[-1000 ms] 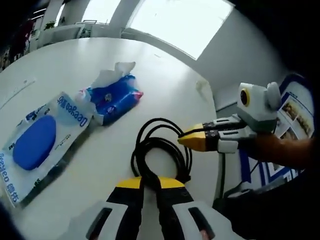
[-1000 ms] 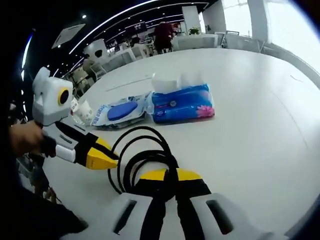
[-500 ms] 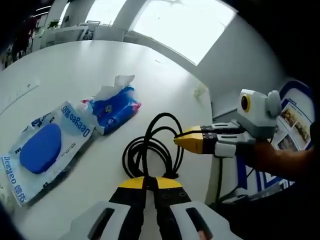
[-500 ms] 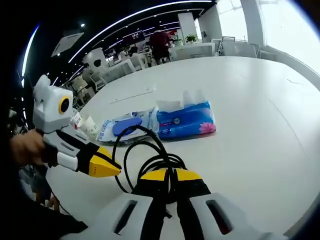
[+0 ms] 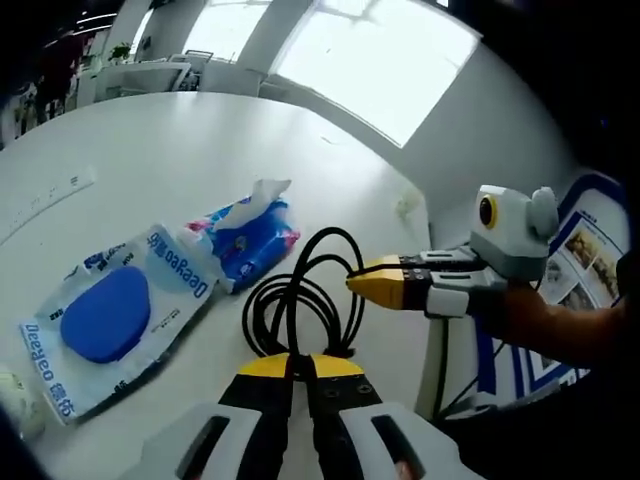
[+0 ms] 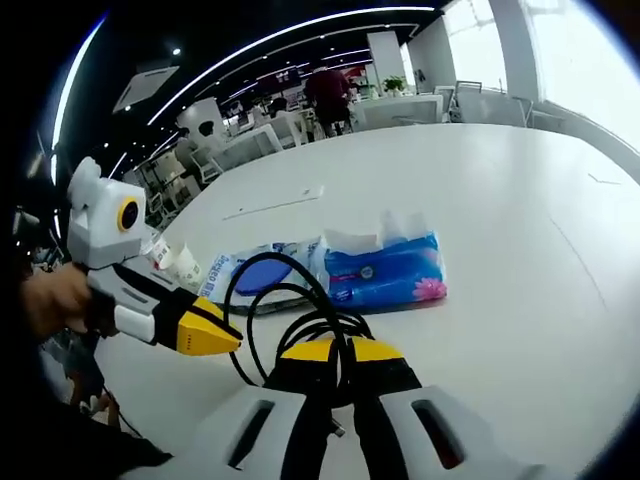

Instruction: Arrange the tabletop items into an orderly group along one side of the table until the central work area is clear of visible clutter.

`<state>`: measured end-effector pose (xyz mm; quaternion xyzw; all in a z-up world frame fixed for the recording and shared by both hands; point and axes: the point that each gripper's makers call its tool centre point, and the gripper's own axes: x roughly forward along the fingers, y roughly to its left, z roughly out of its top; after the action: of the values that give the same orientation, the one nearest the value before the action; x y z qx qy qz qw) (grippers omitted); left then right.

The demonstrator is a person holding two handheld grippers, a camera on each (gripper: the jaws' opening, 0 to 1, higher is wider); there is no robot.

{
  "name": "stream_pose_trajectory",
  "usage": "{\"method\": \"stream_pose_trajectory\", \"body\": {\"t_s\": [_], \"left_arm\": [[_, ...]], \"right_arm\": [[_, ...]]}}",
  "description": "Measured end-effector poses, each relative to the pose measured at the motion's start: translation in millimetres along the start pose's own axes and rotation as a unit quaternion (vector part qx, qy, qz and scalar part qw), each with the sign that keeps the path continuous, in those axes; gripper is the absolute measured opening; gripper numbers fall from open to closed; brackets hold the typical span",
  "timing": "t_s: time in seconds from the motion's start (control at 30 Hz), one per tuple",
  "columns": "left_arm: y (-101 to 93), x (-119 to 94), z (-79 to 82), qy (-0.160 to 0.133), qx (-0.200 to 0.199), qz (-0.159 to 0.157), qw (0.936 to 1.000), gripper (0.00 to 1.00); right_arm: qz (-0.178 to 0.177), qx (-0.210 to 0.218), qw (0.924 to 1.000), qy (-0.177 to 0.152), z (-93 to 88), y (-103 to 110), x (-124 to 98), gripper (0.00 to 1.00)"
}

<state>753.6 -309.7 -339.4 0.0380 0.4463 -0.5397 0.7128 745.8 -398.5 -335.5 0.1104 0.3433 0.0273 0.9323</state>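
Observation:
A black coiled cable (image 5: 287,300) hangs between both grippers, its loops standing up off the white table (image 5: 150,140). In the left gripper view my left gripper (image 5: 299,362) is shut on the bundle. The right gripper (image 5: 354,283) comes in from the right, its yellow tip against a loop. In the right gripper view my right gripper (image 6: 335,350) is shut on the cable (image 6: 312,325), and the left gripper (image 6: 224,338) reaches in beside a loop. Behind lie a blue tissue pack (image 5: 250,232) (image 6: 385,275) and a wet-wipes pack with a blue lid (image 5: 110,315) (image 6: 255,275).
A crumpled white paper cup (image 6: 176,262) lies past the wipes pack, near the table edge. A thin flat strip (image 6: 272,203) rests farther out on the table. A poster stand (image 5: 590,250) rises beyond the table's rim. Chairs, tables and a person (image 6: 325,88) stand far behind.
The cable has come up off the table with both grippers still shut on it, and its loops have drawn tighter. Both views have lifted and shifted, so the packs sit differently in frame.

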Motion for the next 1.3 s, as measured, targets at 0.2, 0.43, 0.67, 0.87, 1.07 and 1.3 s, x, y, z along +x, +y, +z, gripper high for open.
{"method": "stream_pose_trajectory", "body": {"t_s": [0.2,0.43,0.67,0.87,1.07,1.3], "left_arm": [[9.6,-1,-3.8,0.004,-0.008,0.012,0.9999,0.04],[19.9,1,-13.2,0.016,-0.02,0.023,0.9994,0.04],[28.3,7,-23.1,0.018,-0.036,0.029,0.9988,0.05],[34.2,8,-29.8,0.014,-0.035,0.039,0.9985,0.11],[34.9,3,-28.7,-0.005,-0.04,0.037,0.9985,0.19],[29.1,-15,-20.8,-0.046,-0.039,0.032,0.9976,0.28]], "right_arm": [[0.012,-0.009,0.9998,0.01,-1.0,7,11,0.0],[0.022,-0.005,0.9993,0.03,-14.3,9,16,0.0],[0.02,-0.002,0.999,0.039,-26.5,4,25,0.0],[0.017,-0.008,0.9988,0.044,-30.6,1,32,0.05],[0.021,-0.007,0.9993,0.029,-23.2,2,28,0.18],[0.034,-0.016,0.9991,0.019,-16.6,10,23,0.31]]}}
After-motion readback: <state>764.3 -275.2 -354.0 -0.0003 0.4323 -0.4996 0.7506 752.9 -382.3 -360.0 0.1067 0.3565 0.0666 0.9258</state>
